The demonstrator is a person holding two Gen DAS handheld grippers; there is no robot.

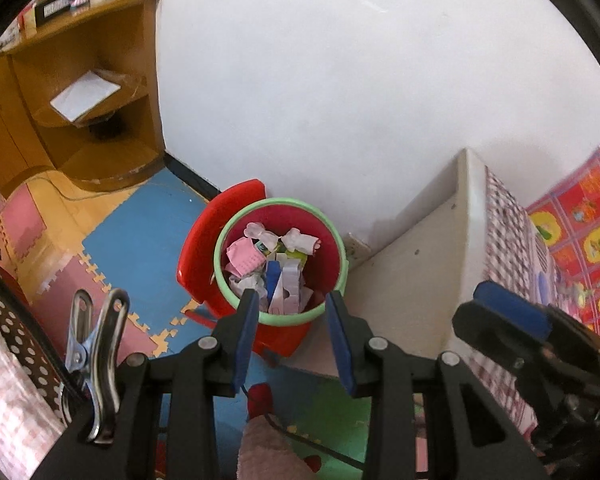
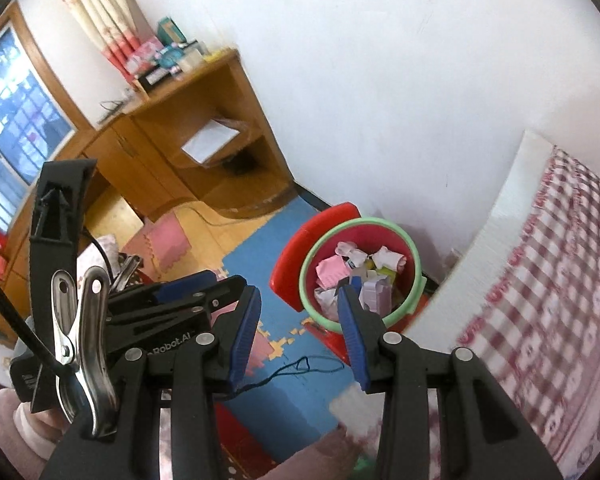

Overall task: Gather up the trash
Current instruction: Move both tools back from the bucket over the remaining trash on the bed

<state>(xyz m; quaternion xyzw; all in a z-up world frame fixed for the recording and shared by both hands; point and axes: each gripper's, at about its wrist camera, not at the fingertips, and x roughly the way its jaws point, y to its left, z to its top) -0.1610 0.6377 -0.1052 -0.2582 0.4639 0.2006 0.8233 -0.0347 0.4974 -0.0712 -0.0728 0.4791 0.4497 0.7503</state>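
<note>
A wooden corner shelf (image 1: pixel 96 92) stands against the white wall (image 1: pixel 340 80). Blue and pink foam mats (image 2: pixel 260 256) cover the floor. A checked cloth (image 2: pixel 548 300) lies right.

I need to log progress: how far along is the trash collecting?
Done: crumpled paper scraps already lie in the red bin. In hand: nothing; the left gripper and right gripper are both open and empty above it. Left: no loose trash shows on the floor mats.

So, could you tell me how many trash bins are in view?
1: a red trash bin with a green rim, on the floor against the white wall, beside the bed; others may be hidden.
</note>
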